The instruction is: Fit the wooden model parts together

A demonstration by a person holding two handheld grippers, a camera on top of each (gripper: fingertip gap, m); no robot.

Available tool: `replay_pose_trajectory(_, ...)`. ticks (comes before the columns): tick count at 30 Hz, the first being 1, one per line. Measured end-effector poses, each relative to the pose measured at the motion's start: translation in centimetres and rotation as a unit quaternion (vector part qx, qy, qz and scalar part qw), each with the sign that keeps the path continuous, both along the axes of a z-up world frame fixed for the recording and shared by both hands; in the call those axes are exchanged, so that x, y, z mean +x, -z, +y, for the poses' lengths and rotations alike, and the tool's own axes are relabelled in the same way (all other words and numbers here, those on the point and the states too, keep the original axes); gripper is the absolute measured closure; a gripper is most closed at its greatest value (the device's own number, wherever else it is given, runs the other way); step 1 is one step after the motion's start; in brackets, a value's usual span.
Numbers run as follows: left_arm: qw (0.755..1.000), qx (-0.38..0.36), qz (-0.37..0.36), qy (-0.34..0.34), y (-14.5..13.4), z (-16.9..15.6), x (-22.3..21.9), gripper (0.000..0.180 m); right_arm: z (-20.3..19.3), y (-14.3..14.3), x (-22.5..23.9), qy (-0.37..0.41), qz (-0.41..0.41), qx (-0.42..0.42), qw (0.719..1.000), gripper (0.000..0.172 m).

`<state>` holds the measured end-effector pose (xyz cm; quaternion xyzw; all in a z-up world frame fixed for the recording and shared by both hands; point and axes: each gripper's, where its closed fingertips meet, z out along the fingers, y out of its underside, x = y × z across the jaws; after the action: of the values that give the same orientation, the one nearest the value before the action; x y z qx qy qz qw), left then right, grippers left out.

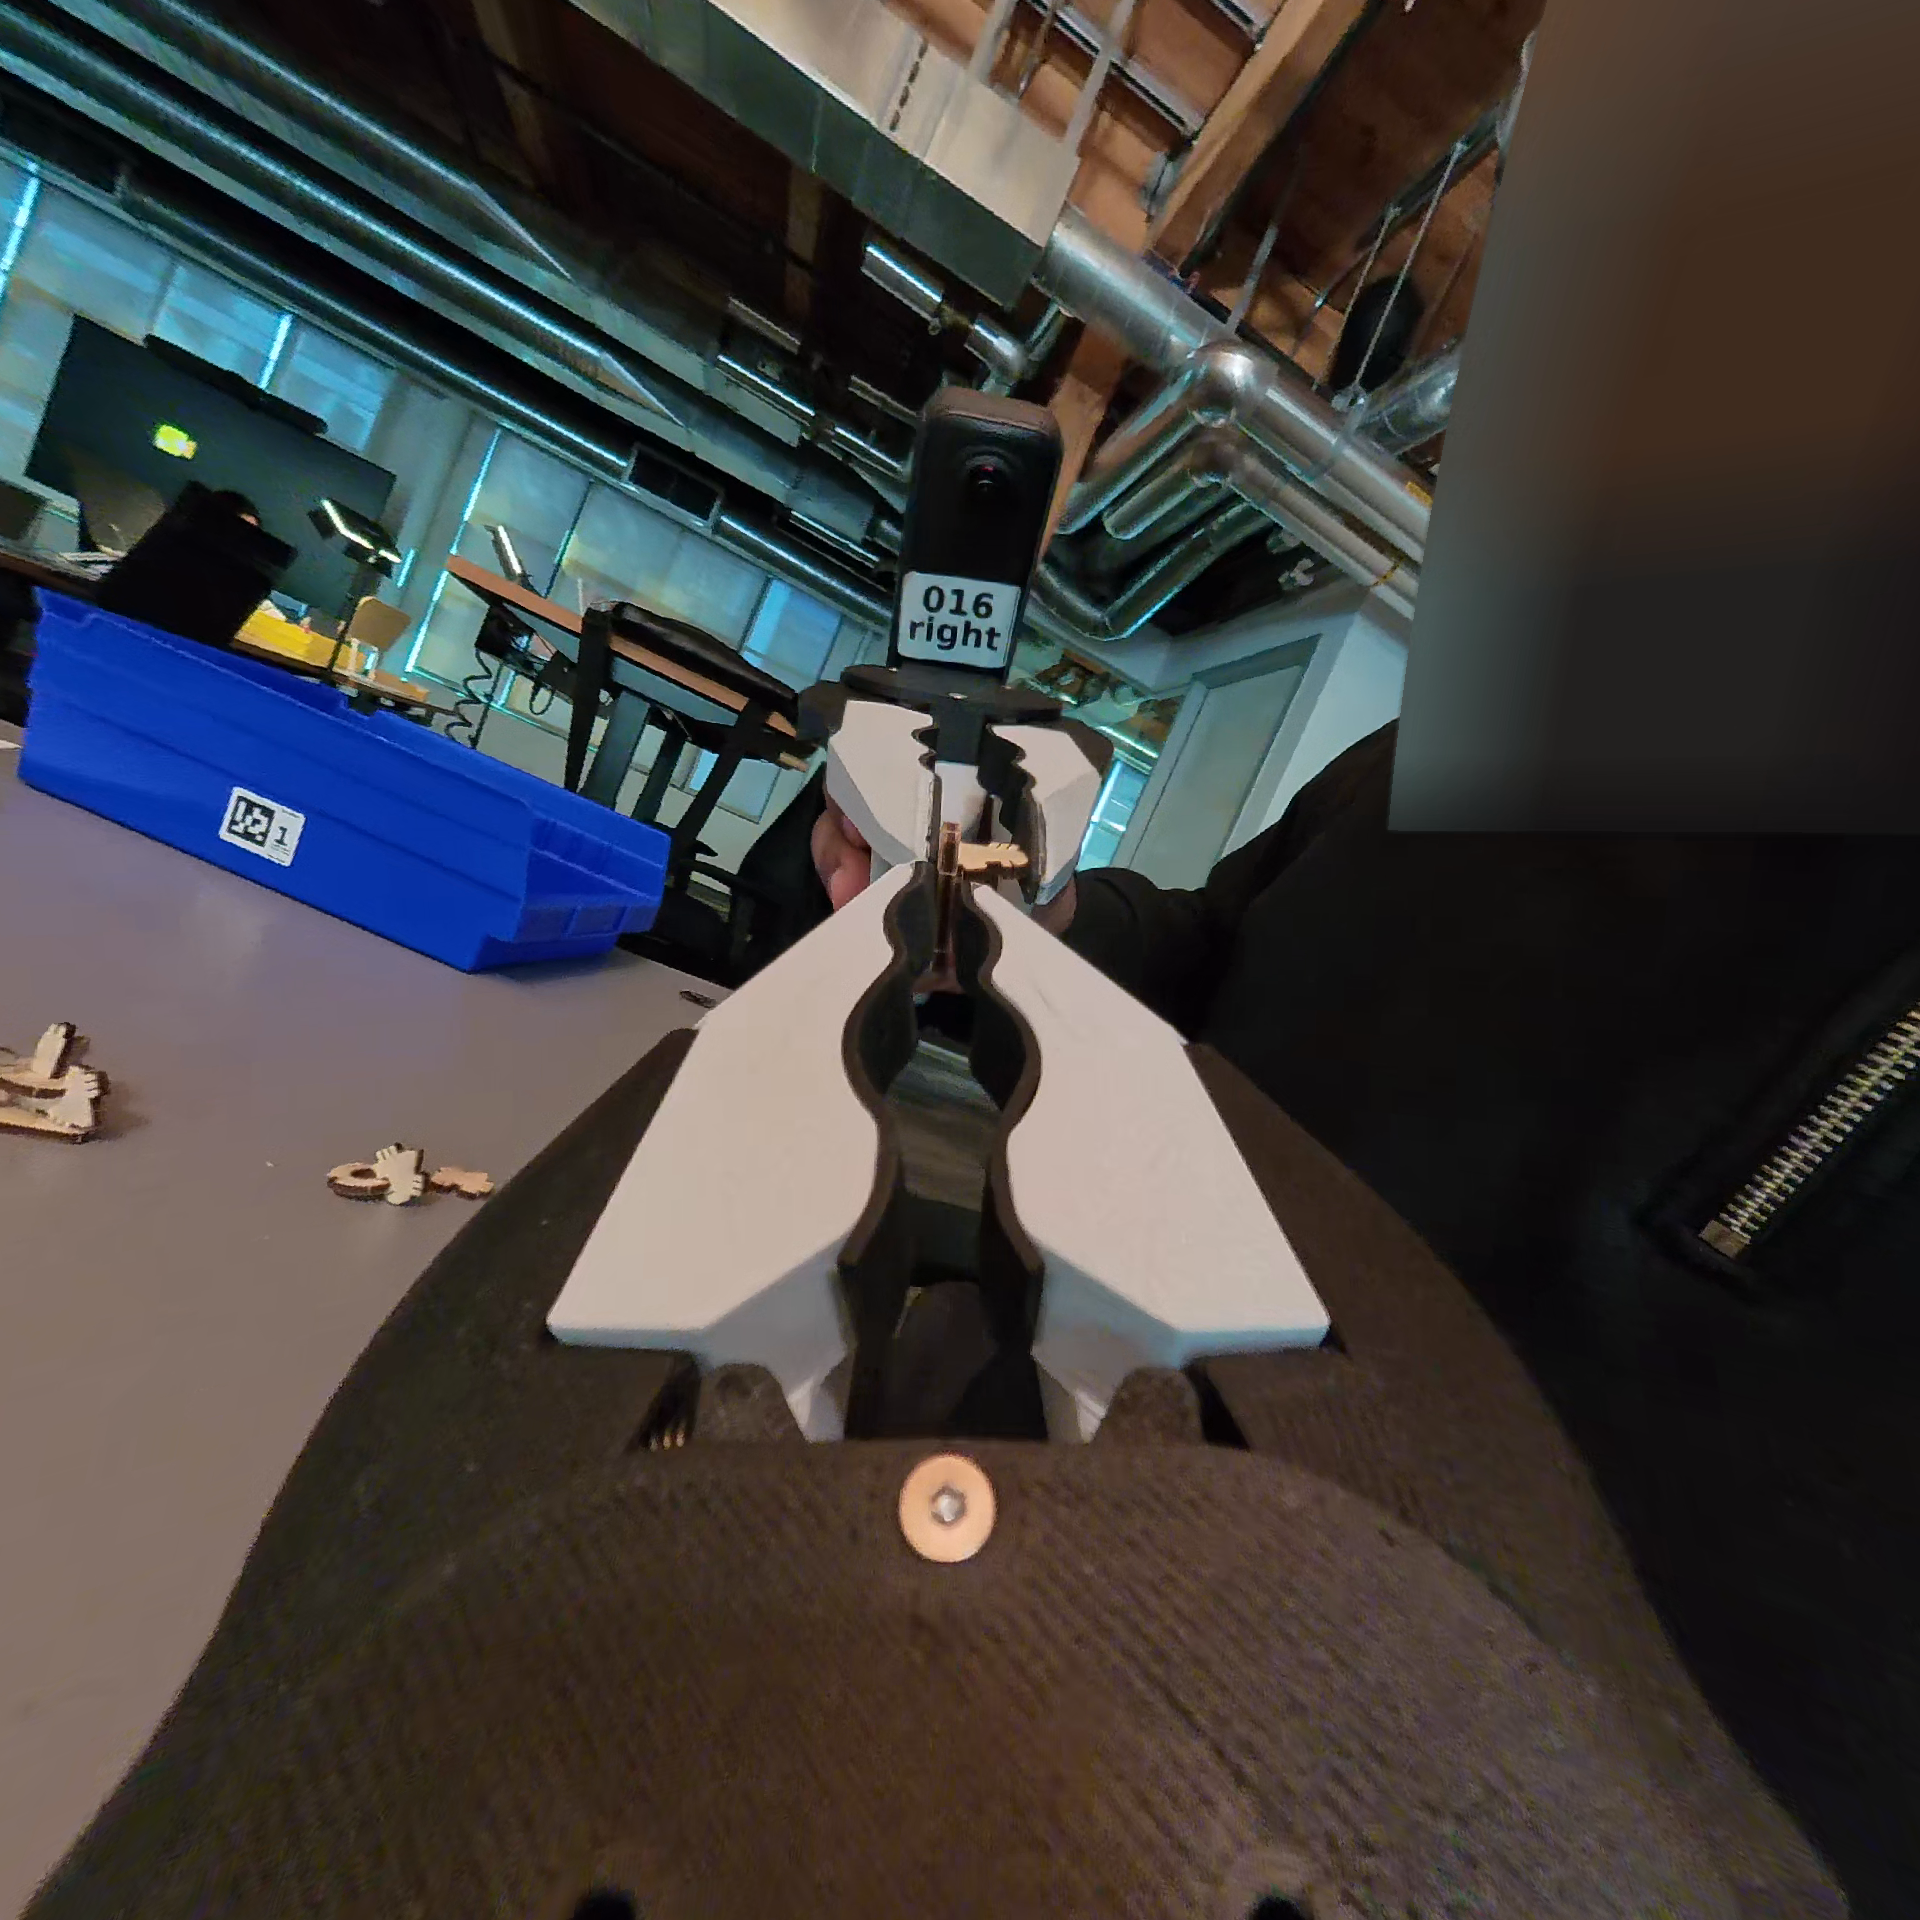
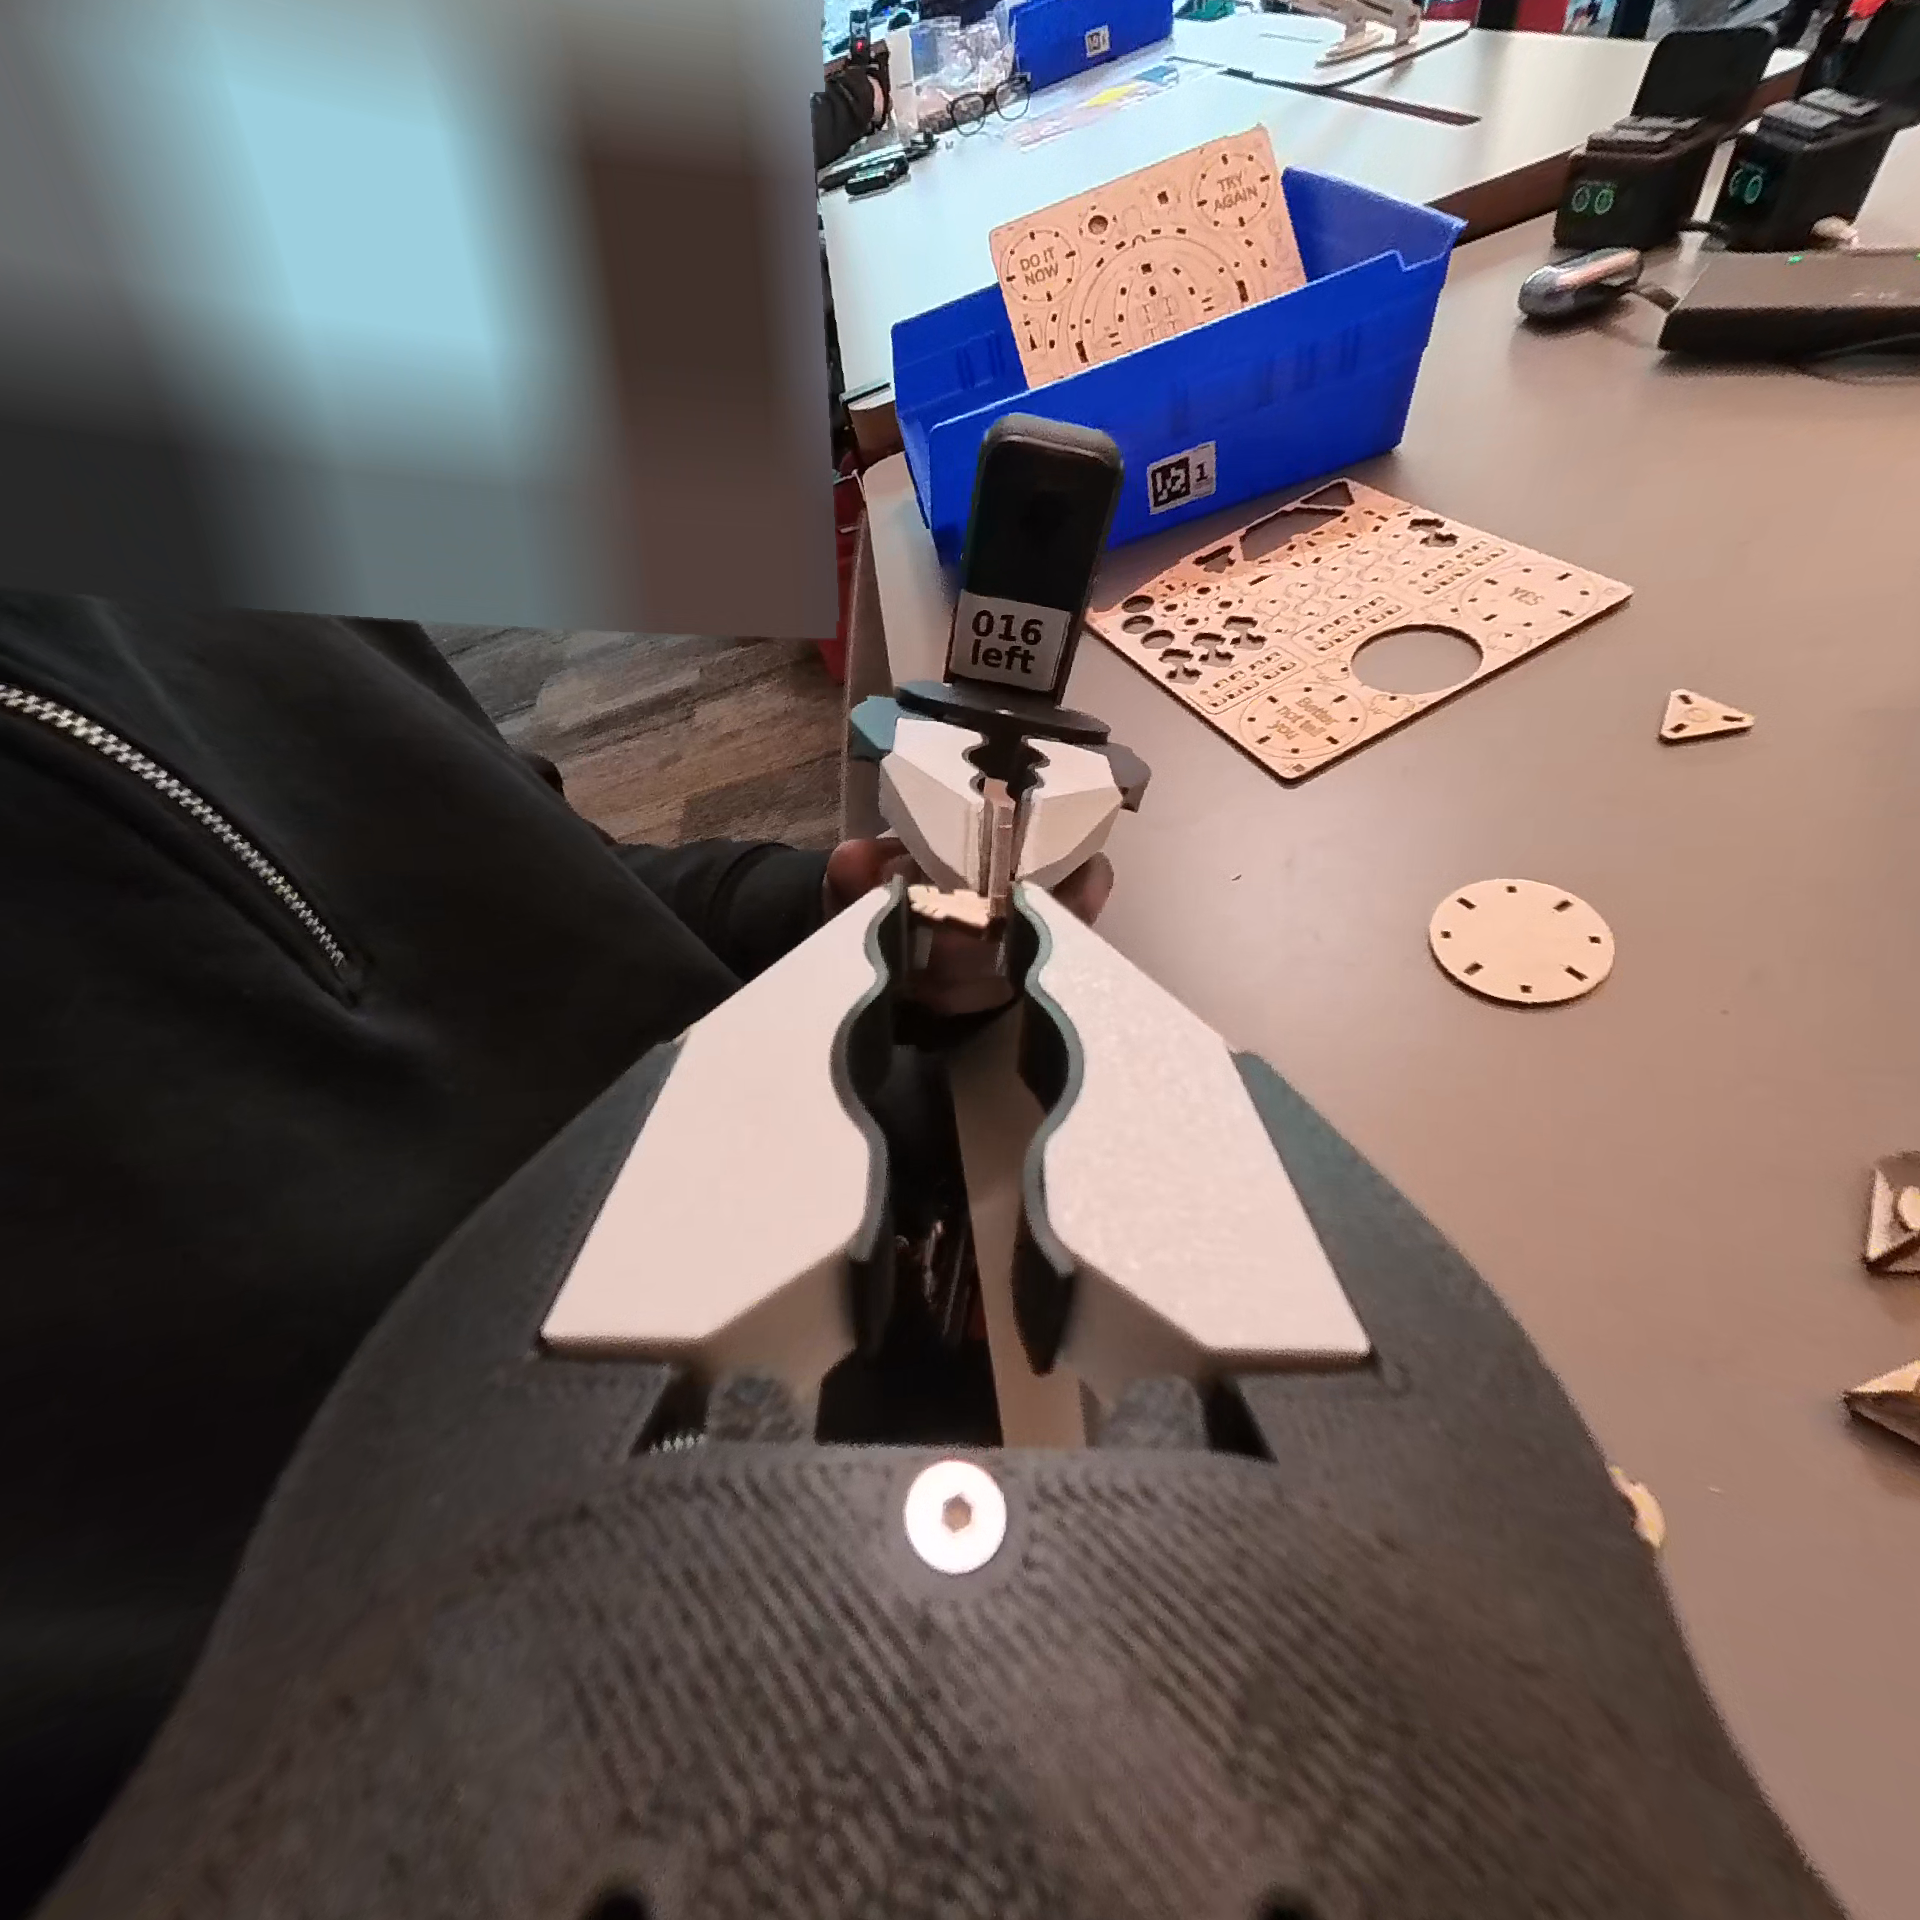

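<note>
My left gripper (image 1: 948,902) is shut on a thin flat wooden piece (image 1: 945,920) that stands edge-on between its pads. It also shows in the right wrist view (image 2: 1000,842), in the left gripper (image 2: 997,821) facing me. My right gripper (image 2: 951,920) is shut on a small notched wooden piece (image 2: 948,909) that lies crosswise between its fingertips. In the left wrist view the right gripper (image 1: 977,831) faces me and the small piece (image 1: 995,858) meets the top of the thin piece at a right angle. Both grippers are held above the table's edge, tip to tip.
A blue bin (image 2: 1247,416) holds a wooden cut-out sheet (image 2: 1143,249); it also shows in the left wrist view (image 1: 364,810). On the grey table (image 2: 1351,1143) lie another sheet (image 2: 1361,634), a round disc (image 2: 1520,940), a triangle (image 2: 1704,717) and loose small pieces (image 1: 405,1174). A person's dark zipped jacket (image 2: 208,831) is close. My two grippers' fingertips are within a few centimetres of each other. Both grippers' tips are roughly 20 centimetres from the round disc (image 2: 1520,940).
</note>
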<state>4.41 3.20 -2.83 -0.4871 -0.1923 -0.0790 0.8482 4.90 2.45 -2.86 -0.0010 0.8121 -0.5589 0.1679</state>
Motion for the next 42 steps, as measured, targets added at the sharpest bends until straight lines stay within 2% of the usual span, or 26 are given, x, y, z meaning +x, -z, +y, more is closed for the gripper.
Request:
replay_pose_trajectory(21,0.994,-0.068,-0.002,-0.090,1.1,0.5,-1.0,0.178,0.4,1.3,-1.0,0.038,-0.006,0.039,0.998,0.155)
replay_pose_trajectory(27,0.991,-0.085,0.002,-0.101,1.3,0.9,-1.1,0.179,0.7,2.8,-1.1,0.042,0.034,0.076,0.996,0.155)
replay_pose_trajectory(29,0.995,-0.080,0.022,-0.059,0.9,2.5,0.1,0.180,0.6,4.9,-1.5,0.057,0.079,0.111,0.989,0.155)
replay_pose_trajectory(30,0.994,-0.100,0.036,-0.039,1.0,4.1,0.9,0.180,0.7,5.6,-2.2,0.072,0.104,0.119,0.985,0.156)
replay_pose_trajectory(31,0.988,-0.136,0.055,-0.037,1.4,5.6,1.4,0.180,0.7,5.4,-2.6,0.078,0.103,0.105,0.986,0.156)
replay_pose_trajectory(32,0.987,-0.141,0.063,-0.042,1.2,6.0,1.7,0.180,0.9,5.0,-3.0,0.085,0.092,0.099,0.987,0.156)
replay_pose_trajectory(35,0.994,-0.077,0.037,-0.061,-0.2,3.5,0.7,0.180,2.2,6.1,-3.9,0.090,0.134,0.142,0.977,0.155)
replay_pose_trajectory(38,0.994,-0.062,-0.013,-0.090,0.7,1.0,-1.4,0.180,2.9,6.9,-4.5,0.103,0.134,0.157,0.973,0.155)
replay_pose_trajectory(42,0.989,-0.033,-0.074,-0.125,1.4,-1.9,-3.5,0.180,2.7,7.1,-4.9,0.107,0.057,0.141,0.983,0.155)
